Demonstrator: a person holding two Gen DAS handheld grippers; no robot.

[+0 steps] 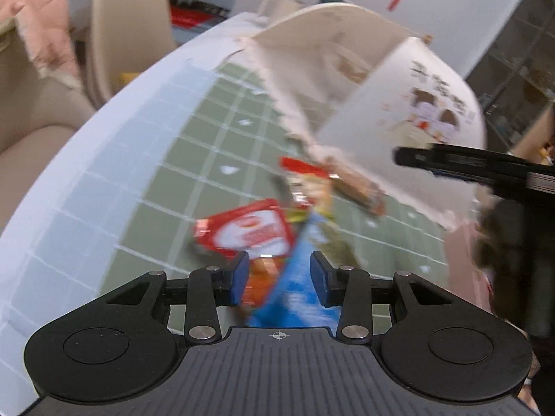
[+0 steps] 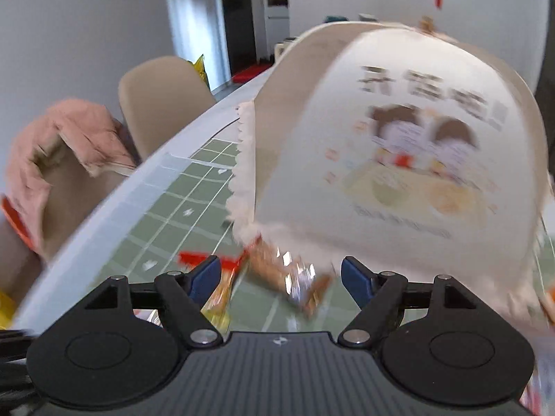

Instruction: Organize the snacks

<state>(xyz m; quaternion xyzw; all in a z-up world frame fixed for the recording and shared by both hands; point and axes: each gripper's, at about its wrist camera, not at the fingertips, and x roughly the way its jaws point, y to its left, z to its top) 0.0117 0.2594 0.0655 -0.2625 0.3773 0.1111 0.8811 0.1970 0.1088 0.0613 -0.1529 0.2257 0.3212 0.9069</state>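
Observation:
Everything is motion-blurred. A tall white paper box [image 1: 399, 104] with a cartoon print and ragged edges stands on the green grid mat [image 1: 156, 173]. In front of it lie a red-and-white packet [image 1: 249, 232], a red packet [image 1: 301, 166] and a brown wrapped snack [image 1: 357, 187]. My left gripper [image 1: 280, 277] hangs over a blue packet [image 1: 298, 298] and an orange packet [image 1: 260, 277], its pads apart and not pressing. My right gripper [image 2: 281, 275] is open just above the brown wrapped snack [image 2: 291, 277], close to the box [image 2: 399, 156]. A red packet [image 2: 197, 258] and a yellow packet [image 2: 218, 298] lie at its left.
The mat [image 2: 166, 222] lies on a white table [image 1: 86, 180] whose edge runs along the left. Beige chairs [image 2: 163, 97] stand beyond it, one draped with a pink garment [image 2: 62, 138]. A black gripper part [image 1: 468, 166] reaches in from the right, above a person's pink sleeve [image 1: 464, 260].

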